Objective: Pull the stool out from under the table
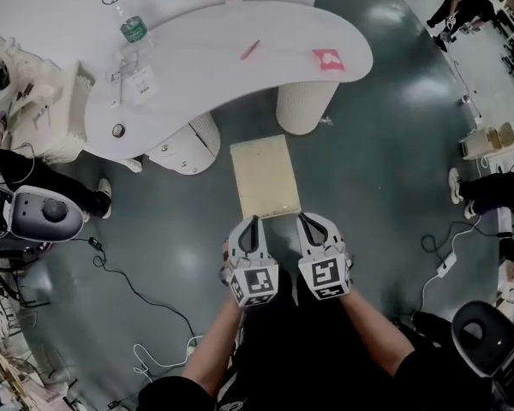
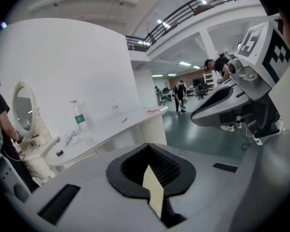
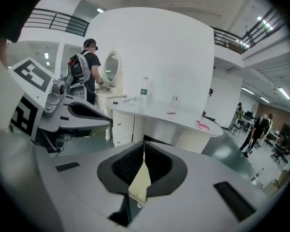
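Observation:
The stool (image 1: 265, 176), with a flat cream rectangular top, stands out on the floor in front of the white curved table (image 1: 206, 58), its far end near the table's ribbed pedestal (image 1: 306, 105). My left gripper (image 1: 251, 227) and right gripper (image 1: 310, 225) sit side by side at the stool's near edge, each shut on it. In the left gripper view a thin cream sliver of the stool (image 2: 153, 190) shows edge-on between the black pads. The right gripper view shows the same cream edge (image 3: 140, 180) pinched between its pads. The stool's legs are hidden.
On the table lie a water bottle (image 1: 134, 28), a red pen (image 1: 250, 49) and a red-and-white packet (image 1: 329, 58). A white drawer unit (image 1: 184, 148) stands under its left part. Grey chairs (image 1: 43, 214) (image 1: 481, 336) and floor cables (image 1: 146, 298) flank me.

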A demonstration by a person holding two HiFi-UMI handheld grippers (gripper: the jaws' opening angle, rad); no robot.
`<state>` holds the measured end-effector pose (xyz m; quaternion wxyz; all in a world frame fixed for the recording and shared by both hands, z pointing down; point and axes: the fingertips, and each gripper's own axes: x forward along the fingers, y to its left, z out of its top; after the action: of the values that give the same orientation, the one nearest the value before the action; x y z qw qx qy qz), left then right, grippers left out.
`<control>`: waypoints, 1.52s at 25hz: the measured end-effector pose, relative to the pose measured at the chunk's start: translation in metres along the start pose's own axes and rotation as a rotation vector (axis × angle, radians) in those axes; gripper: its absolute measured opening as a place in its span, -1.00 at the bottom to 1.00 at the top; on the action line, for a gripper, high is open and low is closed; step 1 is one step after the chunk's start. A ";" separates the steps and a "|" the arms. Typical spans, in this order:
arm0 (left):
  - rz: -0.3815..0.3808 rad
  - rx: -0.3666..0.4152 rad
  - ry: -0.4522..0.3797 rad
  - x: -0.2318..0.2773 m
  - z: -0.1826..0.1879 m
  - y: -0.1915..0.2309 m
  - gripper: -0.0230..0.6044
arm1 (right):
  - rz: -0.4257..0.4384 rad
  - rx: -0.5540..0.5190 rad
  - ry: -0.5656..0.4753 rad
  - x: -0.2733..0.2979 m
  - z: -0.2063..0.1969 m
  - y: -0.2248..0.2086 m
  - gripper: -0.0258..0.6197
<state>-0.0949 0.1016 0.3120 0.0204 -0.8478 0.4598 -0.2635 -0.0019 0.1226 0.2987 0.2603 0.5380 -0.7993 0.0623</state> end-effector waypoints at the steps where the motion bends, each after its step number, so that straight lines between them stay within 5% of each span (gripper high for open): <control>1: 0.002 -0.009 -0.014 0.001 0.007 0.004 -0.90 | 0.004 0.014 -0.013 -0.002 0.008 -0.003 -0.88; 19: 0.069 -0.218 -0.276 -0.004 0.159 0.027 -0.90 | 0.022 0.078 -0.369 -0.047 0.136 -0.083 -0.89; 38: 0.038 -0.195 -0.335 -0.013 0.206 0.000 -0.90 | -0.053 -0.086 -0.496 -0.082 0.164 -0.114 -0.90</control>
<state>-0.0049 0.0686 0.1292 0.0193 -0.8689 0.4893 -0.0722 0.0660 0.0807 0.0984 0.0805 0.5462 -0.8262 -0.1123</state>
